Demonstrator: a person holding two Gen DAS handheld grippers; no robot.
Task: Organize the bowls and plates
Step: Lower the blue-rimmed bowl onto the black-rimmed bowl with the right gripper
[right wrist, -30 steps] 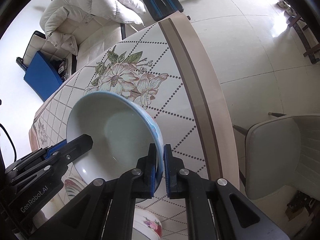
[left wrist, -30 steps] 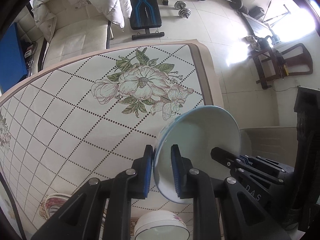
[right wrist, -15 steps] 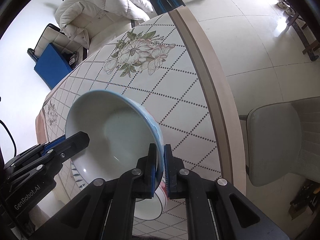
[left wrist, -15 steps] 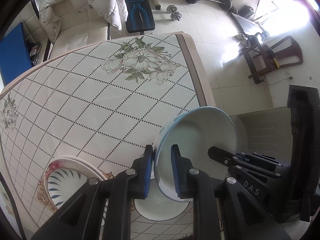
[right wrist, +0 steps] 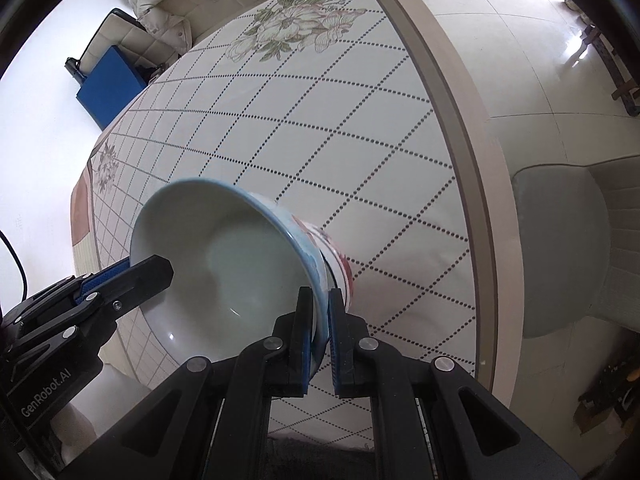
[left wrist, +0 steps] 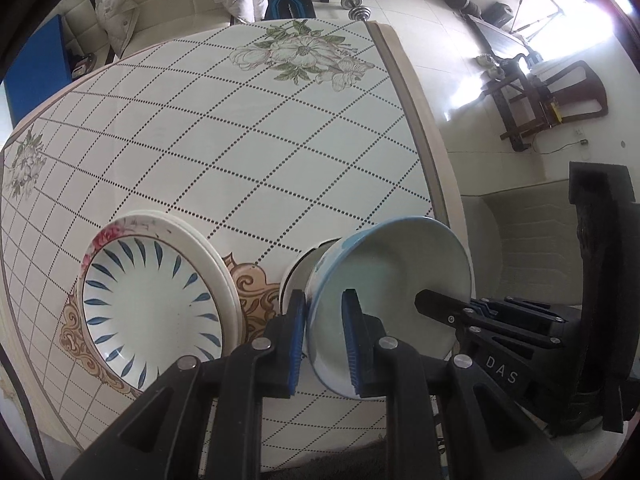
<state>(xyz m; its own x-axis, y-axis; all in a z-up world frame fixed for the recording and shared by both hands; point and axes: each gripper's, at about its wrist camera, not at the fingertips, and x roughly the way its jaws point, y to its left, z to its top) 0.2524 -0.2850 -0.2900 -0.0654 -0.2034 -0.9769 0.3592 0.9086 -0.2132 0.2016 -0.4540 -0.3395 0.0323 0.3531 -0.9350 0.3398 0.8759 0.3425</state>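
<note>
Above the floral-tiled table, the left claw and right claw each pinch the blue-rimmed bowl's rim, beside stacked plates.

Your left gripper: jaws part-closed, straddling bowl rim, slight gap at inner pad. Your right gripper: jaws pinched tight on opposite rim. Both reach inward, fingers pointing toward each other.

We saw the right hand-held gripper clamped on the near rim of a tilted blue-rimmed bowl. At nine o'clock the left hand-held gripper reached inside it. A flowered bowl sat just behind on the bench.
</note>
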